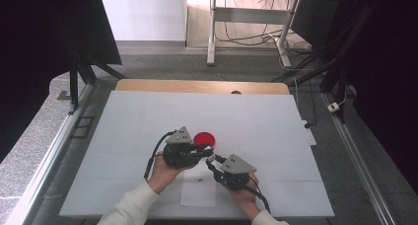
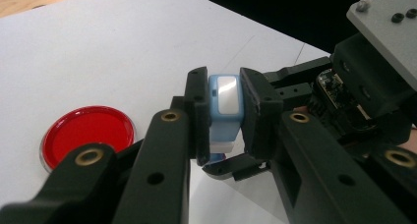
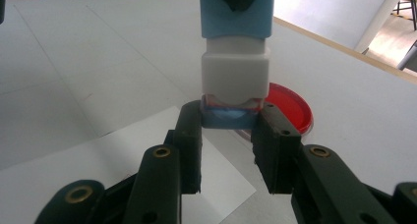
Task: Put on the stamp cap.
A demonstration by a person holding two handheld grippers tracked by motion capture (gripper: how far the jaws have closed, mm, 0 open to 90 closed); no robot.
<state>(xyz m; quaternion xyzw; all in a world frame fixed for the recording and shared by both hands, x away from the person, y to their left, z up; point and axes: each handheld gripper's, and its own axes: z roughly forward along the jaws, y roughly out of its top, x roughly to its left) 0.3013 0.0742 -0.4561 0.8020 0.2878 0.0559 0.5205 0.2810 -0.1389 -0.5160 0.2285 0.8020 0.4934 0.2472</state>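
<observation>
stamp (image 2: 225,108): 1, clamped by left gripper (image 2: 223,103) and right gripper (image 3: 228,121) | red dish (image 1: 204,138): 1 | paper (image 1: 198,190): 1

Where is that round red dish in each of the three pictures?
High view: the red dish lies mid-table, just beyond the left gripper.
Left gripper view: red dish at lower left on the table.
Right gripper view: red dish right of centre, behind the blue-and-white stamp.
Shared landmark: the stamp.

- I can read no text, label, brand or number on the blue-and-white stamp (image 2: 225,111) clamped between my jaws, nor anywhere else.
</observation>
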